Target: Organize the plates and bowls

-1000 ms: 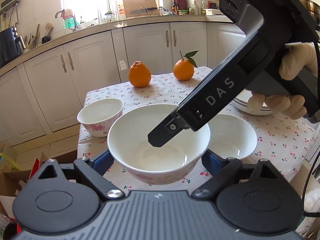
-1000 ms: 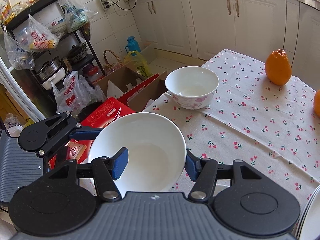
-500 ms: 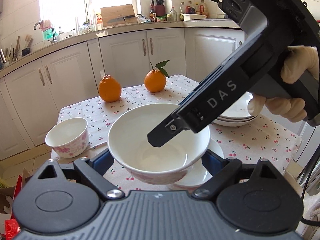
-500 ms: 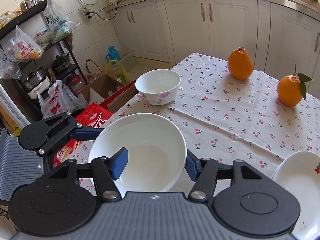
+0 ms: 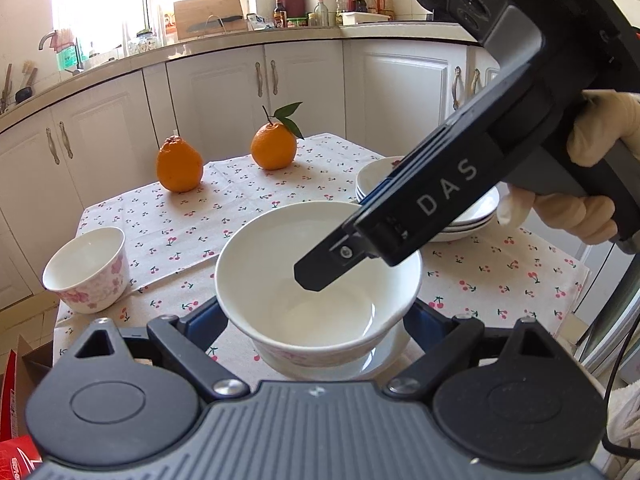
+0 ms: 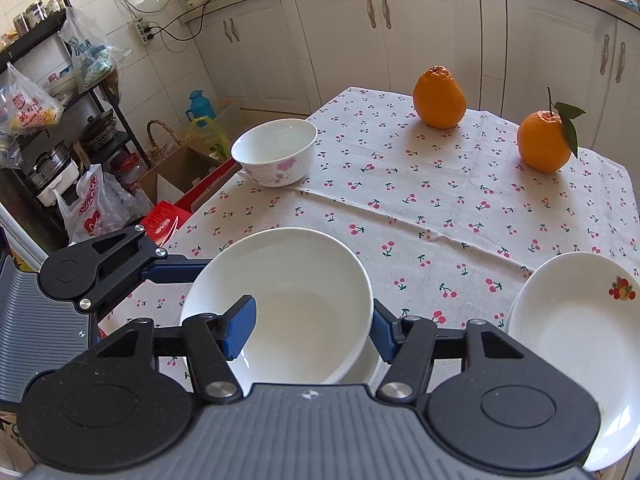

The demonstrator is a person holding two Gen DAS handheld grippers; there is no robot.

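Both tools hold one bowl above the near edge of the worktop. The left tool has its blue pads against the bowl's outer wall on either side. The right tool pinches the rim, one finger inside and one outside.

A second white dish shows just under the bowl, and the step looks like lowering the bowl into or onto it. To do that well, keep the bowl level, centre its foot over the dish below, and lower straight. Let one tool go only once the bowl sits flat. The rim pinch is the weaker hold, so the wall grip should carry the weight until contact. Glazed ceramic is slippery and chips easily, so set it down softly.

The bowl is white, deep and empty, with a pink flower band low on its outside. A smaller bowl of the same pattern stands well apart near the worktop's far left edge. A stack of plates sits to the right.
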